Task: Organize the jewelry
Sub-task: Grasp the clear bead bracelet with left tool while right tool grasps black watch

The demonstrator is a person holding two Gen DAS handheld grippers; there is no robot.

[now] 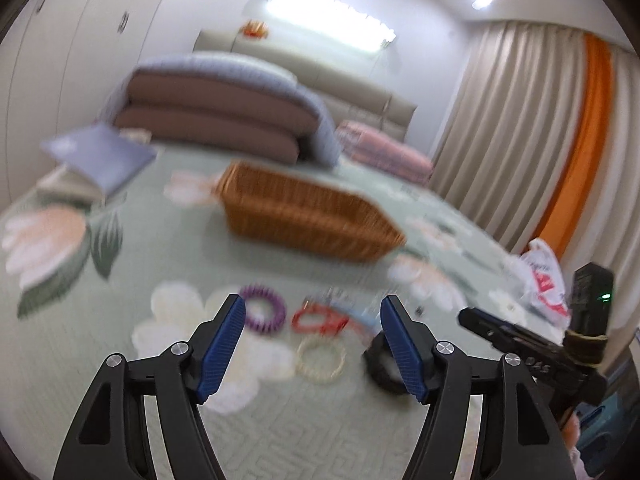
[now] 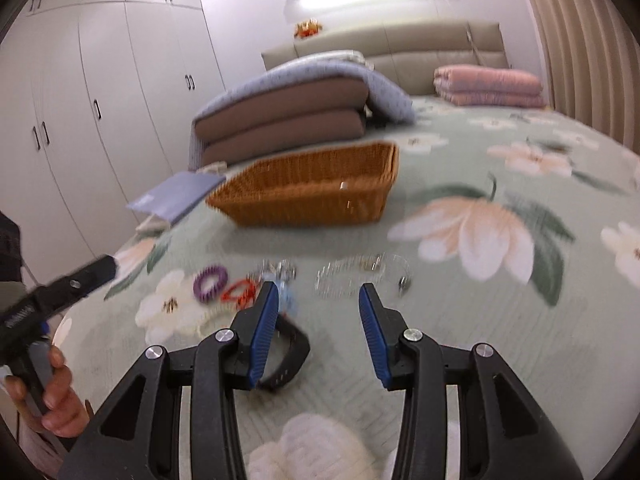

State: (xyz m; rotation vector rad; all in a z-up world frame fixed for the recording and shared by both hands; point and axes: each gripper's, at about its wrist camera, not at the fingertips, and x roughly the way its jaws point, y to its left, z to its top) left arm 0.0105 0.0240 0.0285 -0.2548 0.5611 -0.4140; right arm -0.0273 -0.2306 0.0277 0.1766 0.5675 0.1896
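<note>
Both tools hang over the bed (image 2: 500, 312), each spread wide and holding nothing: the left hand-held gripper (image 1: 312, 332) and the right hand-held gripper (image 2: 318, 316). Just ahead of the left one's tips lie a purple coil ring (image 1: 264, 312), a red ring (image 1: 318, 320) and a cream bracelet (image 1: 320, 358); a black band (image 2: 286, 356) sits behind the right one's left finger. The wicker basket (image 2: 308, 188) stands farther ahead of both.
</note>
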